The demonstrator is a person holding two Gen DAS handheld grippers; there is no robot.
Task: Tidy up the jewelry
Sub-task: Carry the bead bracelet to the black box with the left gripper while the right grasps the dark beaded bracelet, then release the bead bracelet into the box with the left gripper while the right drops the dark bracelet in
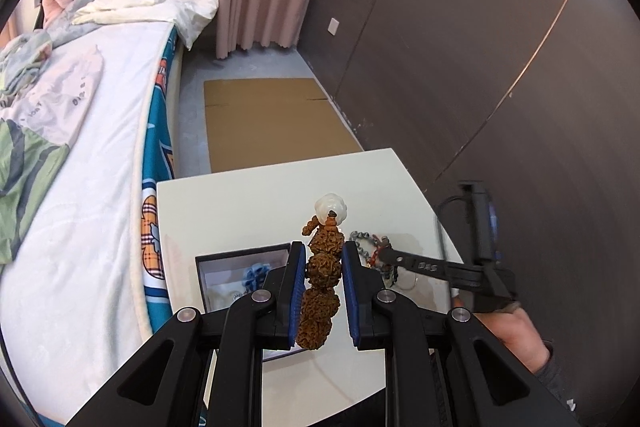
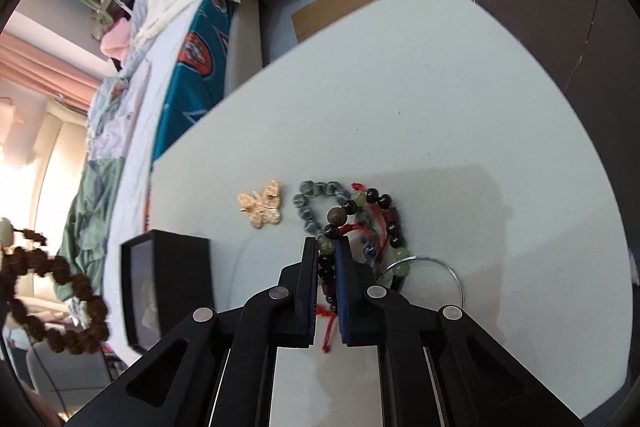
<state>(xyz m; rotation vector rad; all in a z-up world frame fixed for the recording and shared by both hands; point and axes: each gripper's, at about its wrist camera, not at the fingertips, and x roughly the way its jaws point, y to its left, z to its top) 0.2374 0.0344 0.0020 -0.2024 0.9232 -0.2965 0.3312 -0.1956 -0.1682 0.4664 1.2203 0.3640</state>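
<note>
Firstly, left wrist view: the left gripper (image 1: 322, 267) is seen with its jaws narrowed onto a brown seed bracelet (image 1: 320, 283), which is gripped between the blue pads.
Bracelet position: it is held aloft above the white table (image 1: 248, 195), with a white bead (image 1: 330, 207) at its far end.
Box: an open black jewelry box (image 1: 224, 267) is seen on the table below and left of the held bracelet; something blue and white is visible inside, too blurred to be named.
Other arm: the right gripper (image 1: 390, 255) is seen low at the bead pile on the right.

Right wrist view: the right gripper's jaws are nearly closed around a dark bead bracelet (image 2: 360, 223) with red cord, lying on the table.
Neighbours: a grey-blue bead bracelet (image 2: 316, 203) and a thin metal bangle (image 2: 440, 267) are touching or overlapping it; a gold butterfly brooch (image 2: 262, 209) lies just beside, apart.

Handling: the strung beads are judged light and limp, the hard round beads likely slippery, so a hold across the strand is advised.
Risk: a tangled neighbour may be dragged along.
</note>
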